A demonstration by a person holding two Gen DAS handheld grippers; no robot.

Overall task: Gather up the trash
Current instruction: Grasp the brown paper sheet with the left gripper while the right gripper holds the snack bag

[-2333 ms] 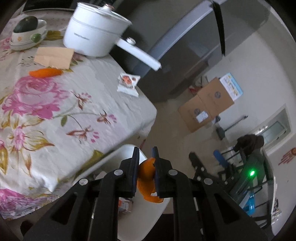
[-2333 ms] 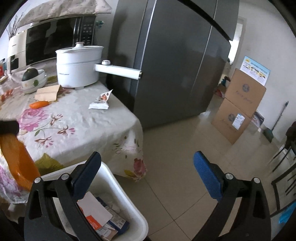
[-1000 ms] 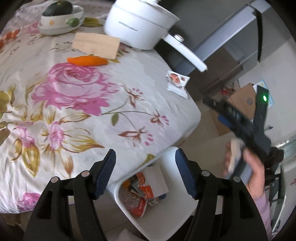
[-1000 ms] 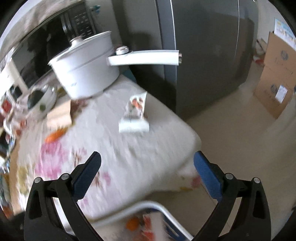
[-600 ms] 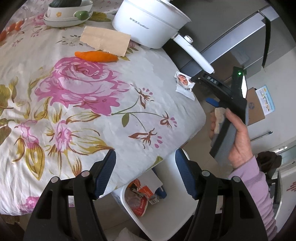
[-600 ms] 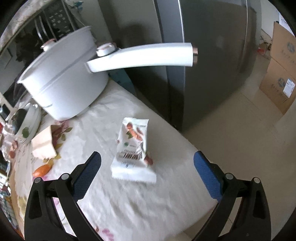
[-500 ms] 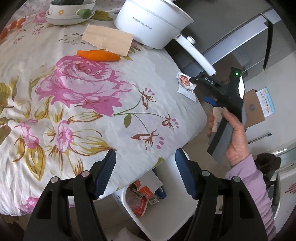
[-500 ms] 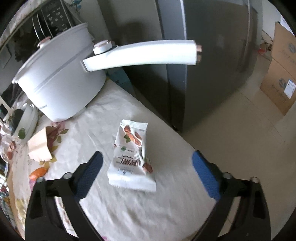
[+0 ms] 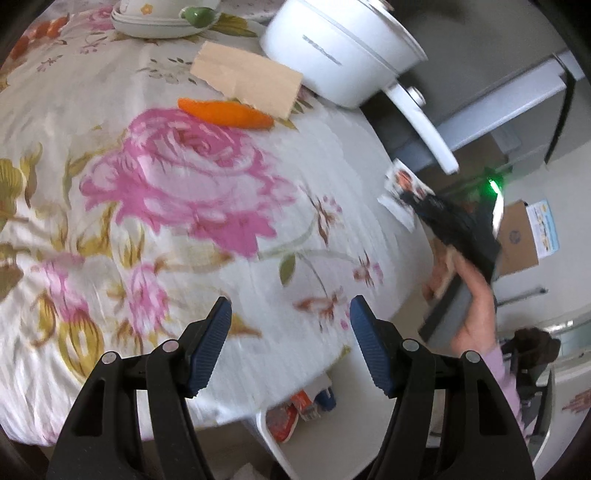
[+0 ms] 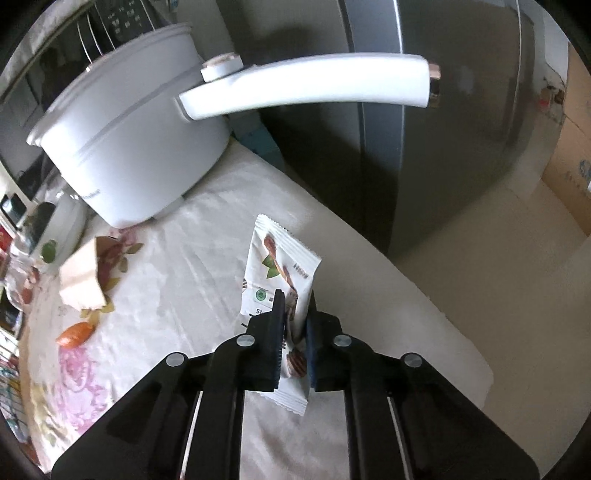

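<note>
My right gripper (image 10: 294, 321) is shut on a white snack wrapper (image 10: 280, 266) lying near the table's far edge. The same wrapper (image 9: 402, 184) shows in the left wrist view with the right gripper (image 9: 417, 201) on it. My left gripper (image 9: 290, 343) is open and empty above the floral tablecloth (image 9: 177, 206). A white trash bin (image 9: 321, 443) with wrappers inside stands on the floor below the table edge. An orange peel (image 9: 225, 112) and a brown cardboard scrap (image 9: 245, 79) lie on the cloth.
A white pot (image 10: 125, 147) with a long handle (image 10: 306, 86) hangs over the wrapper. A bowl (image 9: 162, 18) sits at the back. A grey fridge (image 10: 424, 122) stands beyond the table. Cardboard boxes (image 9: 517, 236) rest on the floor.
The left gripper dropped its orange peel into the bin, opened and moved over the table. The right gripper came to the snack wrapper and closed on it.
</note>
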